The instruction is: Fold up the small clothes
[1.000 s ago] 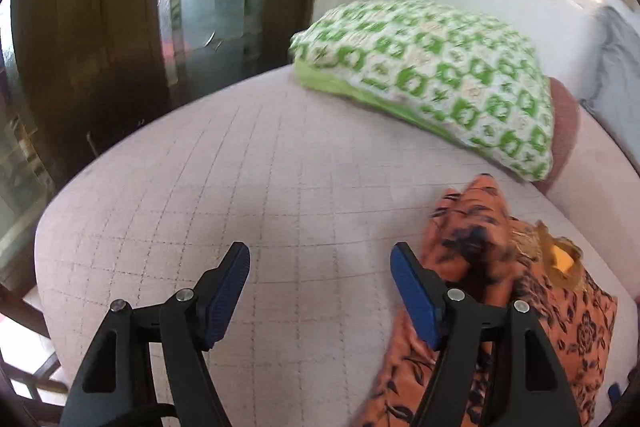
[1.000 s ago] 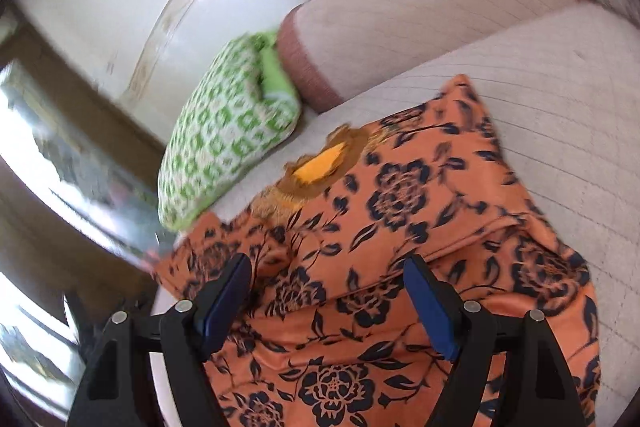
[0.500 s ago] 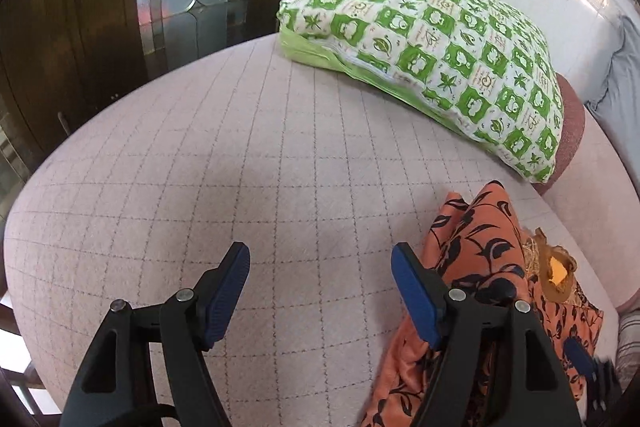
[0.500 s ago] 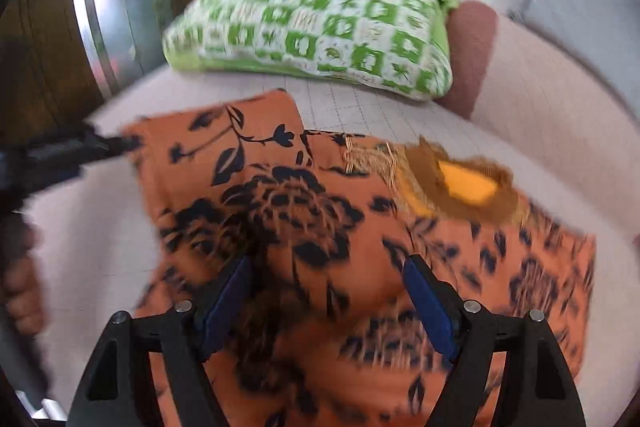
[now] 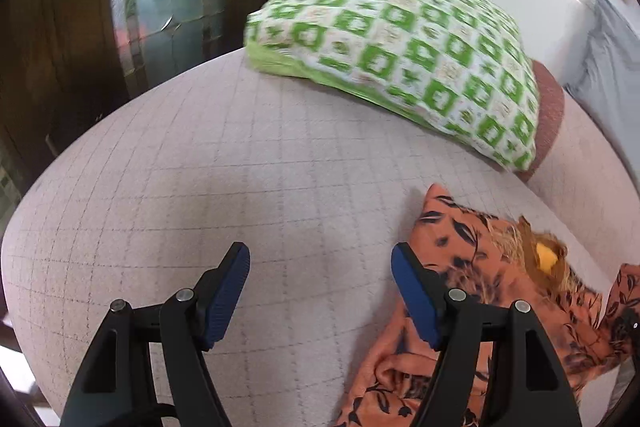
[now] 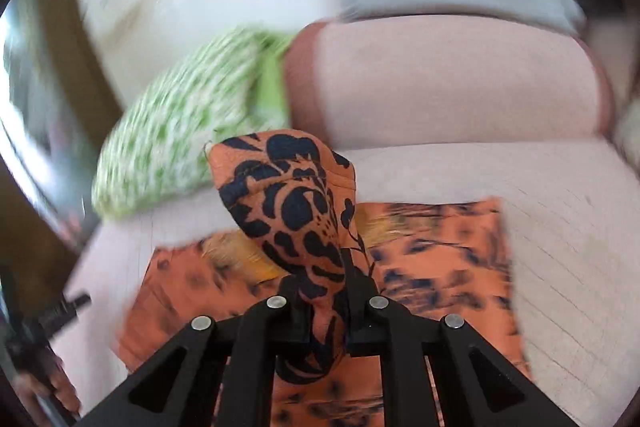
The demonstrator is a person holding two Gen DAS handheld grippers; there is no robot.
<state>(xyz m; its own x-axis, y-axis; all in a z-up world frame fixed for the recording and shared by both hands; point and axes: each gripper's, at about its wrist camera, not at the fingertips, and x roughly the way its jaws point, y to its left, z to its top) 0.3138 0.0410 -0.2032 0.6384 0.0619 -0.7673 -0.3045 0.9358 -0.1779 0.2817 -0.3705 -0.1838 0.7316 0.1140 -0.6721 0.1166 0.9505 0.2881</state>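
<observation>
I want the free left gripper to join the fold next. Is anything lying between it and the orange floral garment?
Nothing visible does. The left gripper hangs open over bare pink bedcover, with the orange floral garment right beside its right-hand finger. The green pillow lies farther back, off that path.

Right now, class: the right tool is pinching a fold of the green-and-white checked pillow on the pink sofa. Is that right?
No. In the right wrist view the right tool pinches the orange black-flowered garment, not the pillow behind it on the sofa.

My right claw point(image 6: 326, 311) was wide open before; now it is closing on a bunch of the orange dress point(image 6: 296, 211) and lifting it.
</observation>
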